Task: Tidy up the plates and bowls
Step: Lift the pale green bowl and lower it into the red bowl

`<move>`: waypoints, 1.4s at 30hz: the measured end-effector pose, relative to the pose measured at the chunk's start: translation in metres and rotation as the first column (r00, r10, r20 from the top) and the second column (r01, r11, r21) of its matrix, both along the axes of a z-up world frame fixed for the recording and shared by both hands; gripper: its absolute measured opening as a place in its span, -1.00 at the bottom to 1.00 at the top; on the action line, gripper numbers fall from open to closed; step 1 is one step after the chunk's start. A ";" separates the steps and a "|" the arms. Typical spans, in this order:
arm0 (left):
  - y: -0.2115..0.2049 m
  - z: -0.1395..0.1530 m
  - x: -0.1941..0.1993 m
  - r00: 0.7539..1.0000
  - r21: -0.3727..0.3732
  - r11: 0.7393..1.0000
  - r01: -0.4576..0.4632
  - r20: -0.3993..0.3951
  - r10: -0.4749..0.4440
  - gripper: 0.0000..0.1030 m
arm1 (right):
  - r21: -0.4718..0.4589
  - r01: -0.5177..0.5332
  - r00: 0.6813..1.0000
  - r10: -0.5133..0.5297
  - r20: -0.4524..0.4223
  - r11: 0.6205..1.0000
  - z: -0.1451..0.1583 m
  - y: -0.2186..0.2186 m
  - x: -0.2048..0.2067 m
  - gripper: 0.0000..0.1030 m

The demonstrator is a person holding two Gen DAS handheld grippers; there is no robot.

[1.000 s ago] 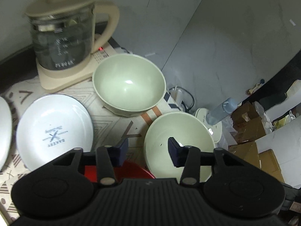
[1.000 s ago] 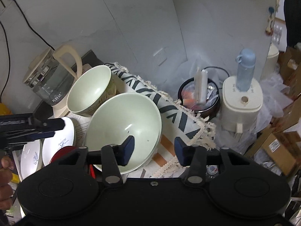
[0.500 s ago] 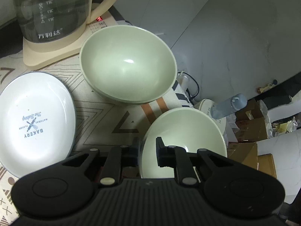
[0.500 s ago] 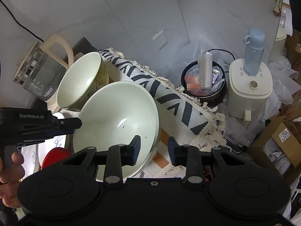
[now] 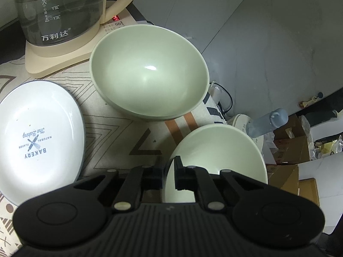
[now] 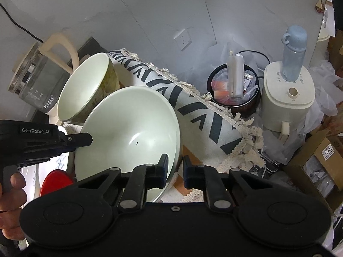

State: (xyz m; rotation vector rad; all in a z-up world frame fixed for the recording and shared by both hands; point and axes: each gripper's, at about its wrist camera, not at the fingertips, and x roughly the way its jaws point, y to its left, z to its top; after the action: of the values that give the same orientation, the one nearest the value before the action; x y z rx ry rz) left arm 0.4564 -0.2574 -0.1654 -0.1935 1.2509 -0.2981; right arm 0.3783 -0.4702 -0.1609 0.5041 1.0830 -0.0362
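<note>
Near bowl (image 5: 216, 156): my left hand-held gripper (image 5: 168, 174) and right hand-held gripper (image 6: 174, 171) each pinch opposite rims; far bowl (image 5: 150, 72) straight ahead toward table's back edge.

We are seeing shiny smooth bowls (image 5: 150, 70), a clear glass kettle (image 5: 57, 8), and a soft cloth mat (image 6: 193, 105).

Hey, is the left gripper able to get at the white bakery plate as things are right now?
Probably not yet. The left gripper is shut on the rim of the near green bowl, so it is occupied. The bakery plate lies uncovered on the cloth just to its left, so once the bowl is released the path looks free.
</note>
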 end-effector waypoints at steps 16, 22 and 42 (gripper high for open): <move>0.005 0.039 -0.011 0.997 -0.047 0.999 0.008 0.081 -0.004 -0.85 | -0.011 0.026 0.994 -0.024 0.102 1.000 0.038 -0.004 -0.006 -0.73; 0.021 0.060 -0.018 0.994 -0.072 0.997 -0.013 0.111 0.021 -0.85 | 0.018 0.015 0.992 -0.018 0.126 1.000 0.056 0.002 -0.010 -0.73; 0.088 0.096 -0.062 0.984 -0.129 0.988 -0.082 0.148 0.101 -0.84 | 0.016 -0.074 0.975 0.069 0.210 0.997 0.098 0.050 -0.032 -0.72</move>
State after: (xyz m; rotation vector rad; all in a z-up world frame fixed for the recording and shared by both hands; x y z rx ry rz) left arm 0.3944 -0.1696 -0.0689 -0.3267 1.0681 -0.3049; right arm 0.3460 -0.4200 -0.0626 0.4783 0.8950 0.0910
